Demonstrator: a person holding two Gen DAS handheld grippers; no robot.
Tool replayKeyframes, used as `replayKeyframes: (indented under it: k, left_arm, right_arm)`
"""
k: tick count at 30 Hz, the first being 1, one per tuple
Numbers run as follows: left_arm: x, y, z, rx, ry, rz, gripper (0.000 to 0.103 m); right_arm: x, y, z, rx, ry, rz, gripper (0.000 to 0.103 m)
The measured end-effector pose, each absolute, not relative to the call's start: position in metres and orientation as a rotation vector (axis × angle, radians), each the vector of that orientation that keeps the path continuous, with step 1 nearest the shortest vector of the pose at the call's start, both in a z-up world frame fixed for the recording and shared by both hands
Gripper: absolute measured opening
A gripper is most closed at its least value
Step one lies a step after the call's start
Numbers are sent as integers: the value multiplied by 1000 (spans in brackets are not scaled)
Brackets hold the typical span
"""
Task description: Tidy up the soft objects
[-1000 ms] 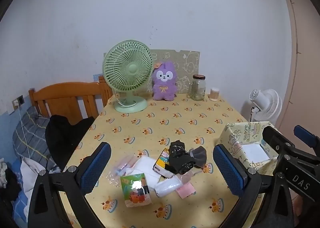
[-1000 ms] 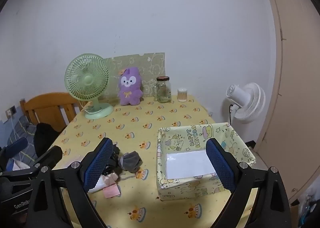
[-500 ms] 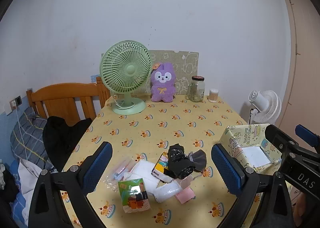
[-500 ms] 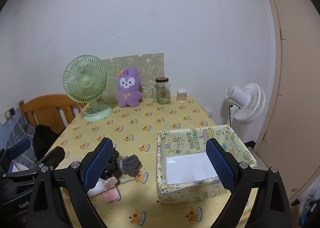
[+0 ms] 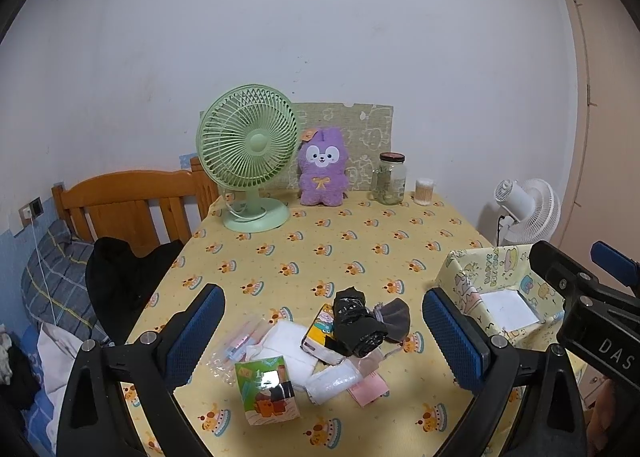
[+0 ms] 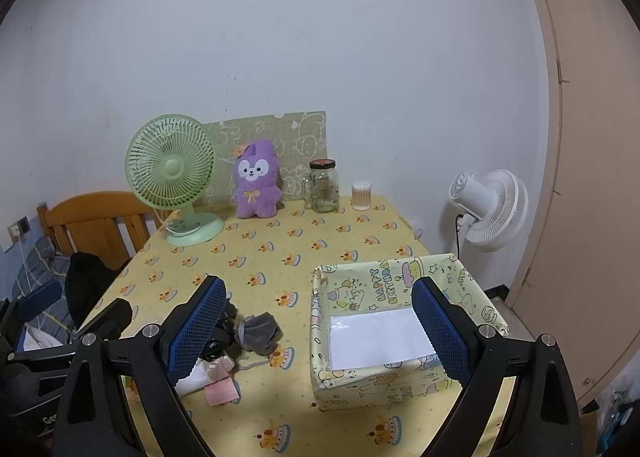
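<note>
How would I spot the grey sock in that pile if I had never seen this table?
Start at the paper box near the front right of the yellow table. Beside it on the left lies a small heap of packets. The grey sock is the crumpled piece on the heap's box-side edge, next to a black plastic roll: soft and dull grey among shiny wrappers.
</note>
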State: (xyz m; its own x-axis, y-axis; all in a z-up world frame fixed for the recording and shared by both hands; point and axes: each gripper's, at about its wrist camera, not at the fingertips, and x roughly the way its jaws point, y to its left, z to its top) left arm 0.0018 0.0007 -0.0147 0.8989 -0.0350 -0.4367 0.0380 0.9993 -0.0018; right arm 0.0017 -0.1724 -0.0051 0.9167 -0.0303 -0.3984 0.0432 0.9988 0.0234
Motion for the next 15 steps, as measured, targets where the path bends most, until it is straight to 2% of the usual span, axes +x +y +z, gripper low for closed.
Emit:
replayKeyframes:
  k: [15]
  left_arm:
    - [3,-3,-8,18,451,-53,100]
  right_arm:
    - [-4,-170,-2,26,395,-41,96]
